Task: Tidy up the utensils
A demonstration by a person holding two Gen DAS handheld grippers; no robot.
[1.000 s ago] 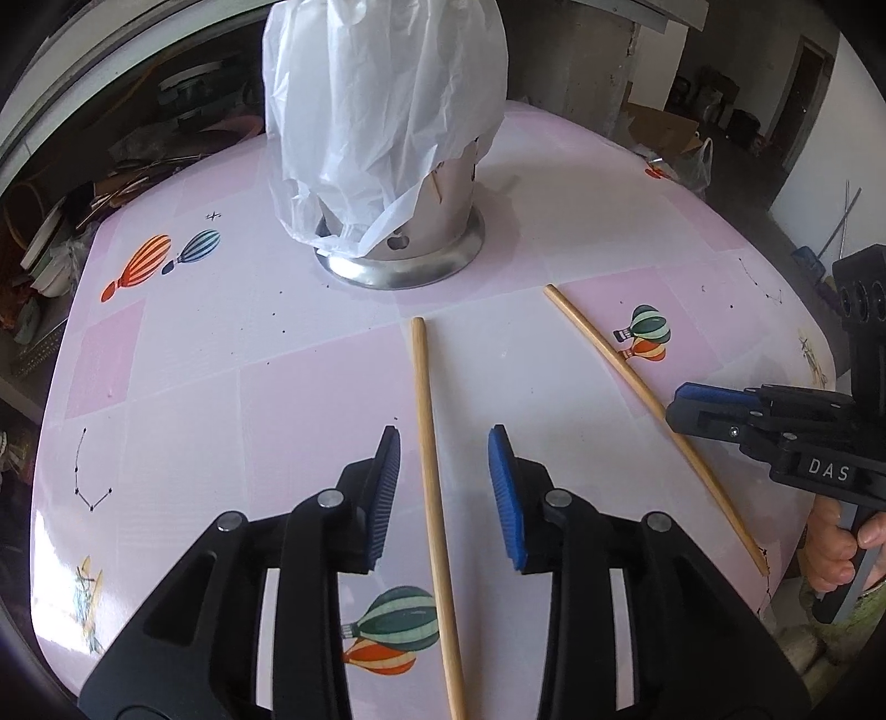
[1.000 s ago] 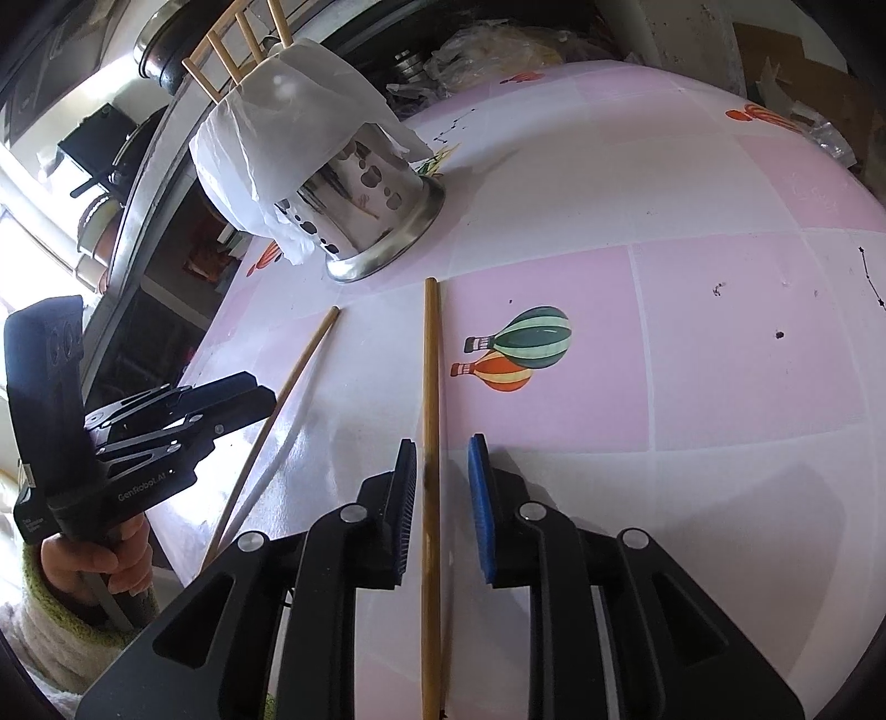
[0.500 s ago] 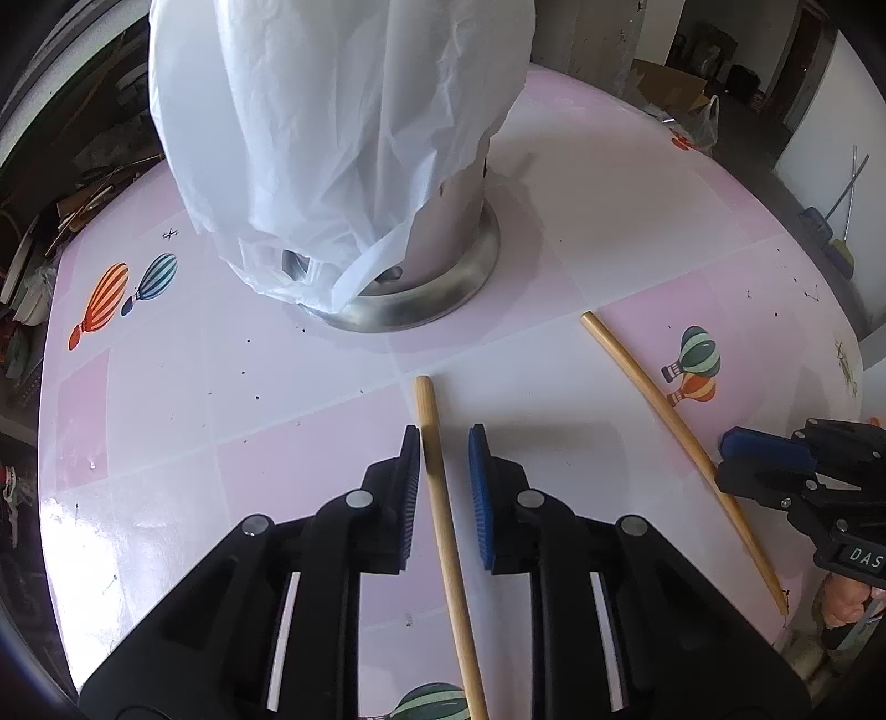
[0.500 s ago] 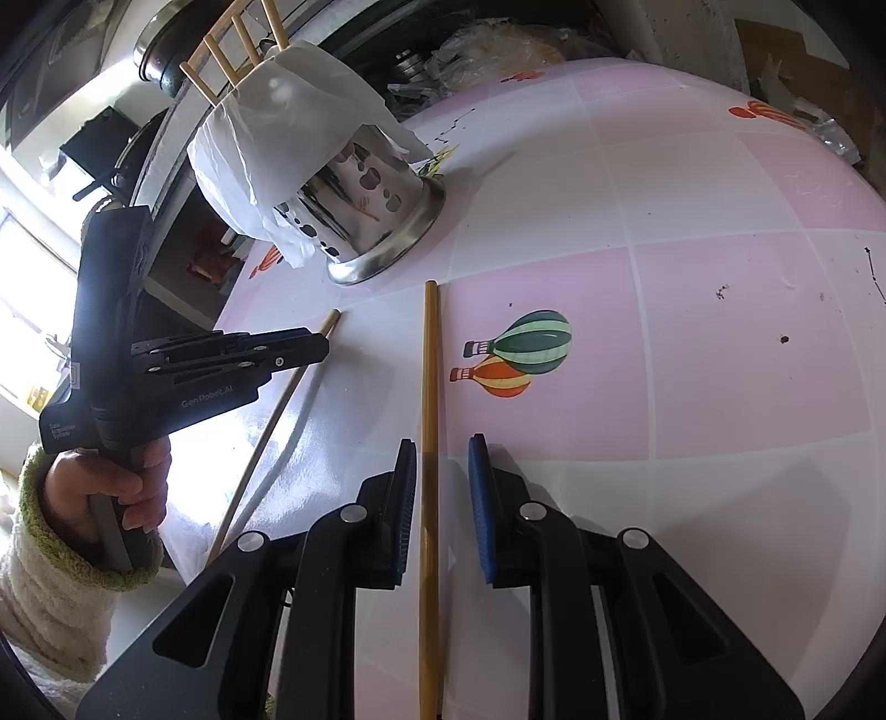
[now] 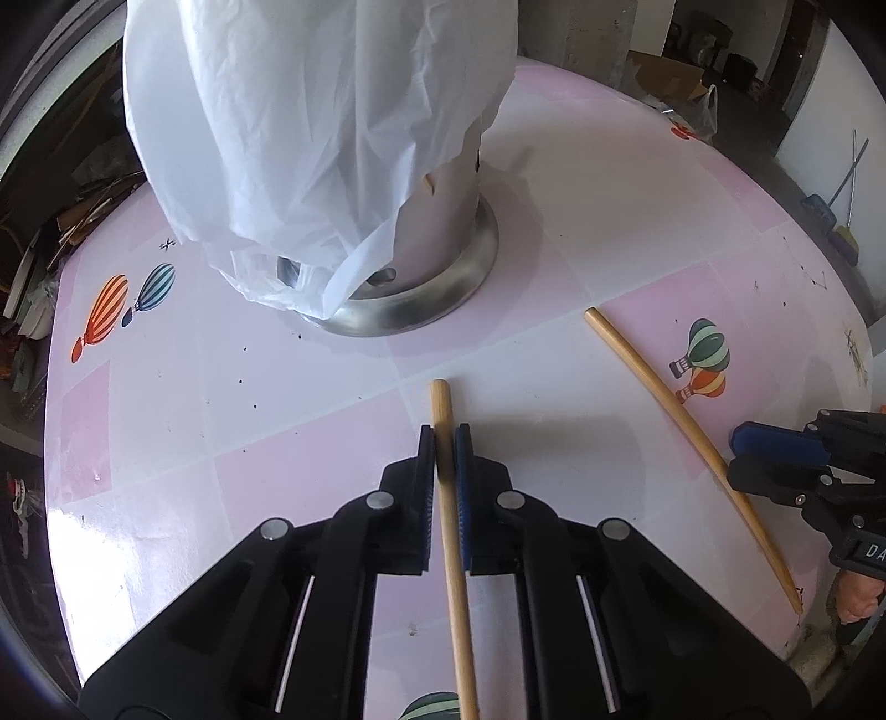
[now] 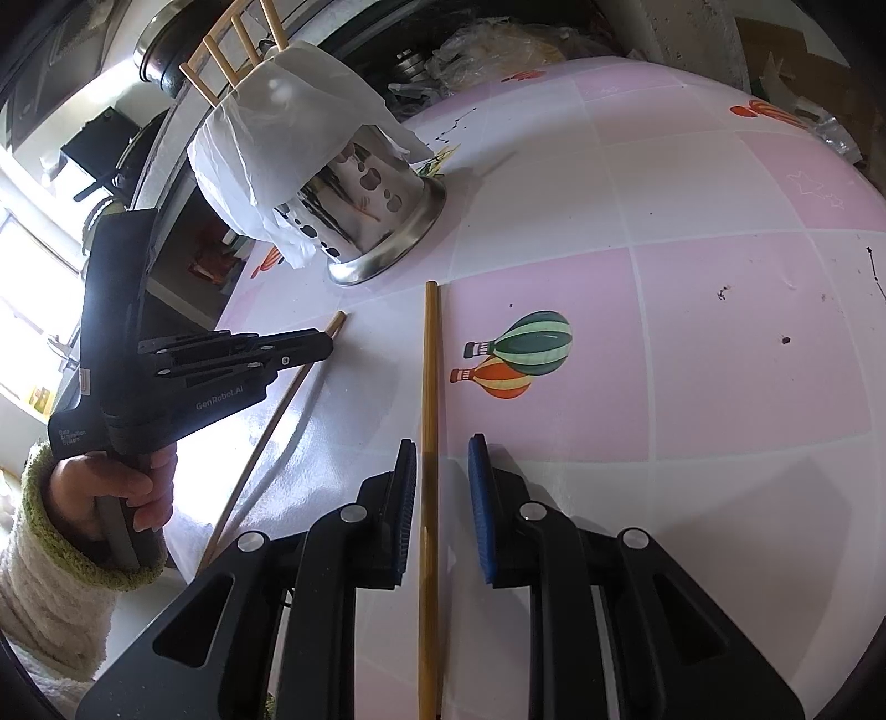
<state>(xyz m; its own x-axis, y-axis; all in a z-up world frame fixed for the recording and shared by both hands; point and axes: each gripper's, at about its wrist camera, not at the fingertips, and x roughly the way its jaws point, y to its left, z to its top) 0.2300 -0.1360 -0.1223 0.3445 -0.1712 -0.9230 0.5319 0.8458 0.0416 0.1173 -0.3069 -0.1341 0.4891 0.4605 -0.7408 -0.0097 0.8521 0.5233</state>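
Two wooden chopsticks lie on the pink balloon-print table. My left gripper [image 5: 444, 443] is shut on the thick end of one chopstick [image 5: 454, 554]; it also shows in the right wrist view [image 6: 288, 387]. My right gripper [image 6: 442, 459] is open around the other chopstick [image 6: 429, 443], pads not touching it. That chopstick [image 5: 681, 421] also shows in the left wrist view, with the right gripper [image 5: 775, 459] beside it. A perforated steel utensil holder [image 6: 371, 210], draped with a white plastic bag [image 5: 310, 122], stands behind the chopsticks and holds several wooden sticks [image 6: 232, 50].
The table edge [image 5: 50, 421] drops off at the left onto cluttered shelves. A cardboard box [image 5: 670, 83] and a concrete pillar stand beyond the far edge. The right table edge [image 5: 797, 626] is near the chopstick tip.
My left gripper has moved forward along its chopstick toward the holder and closed on its thick end. The right gripper has stayed open around the other chopstick.
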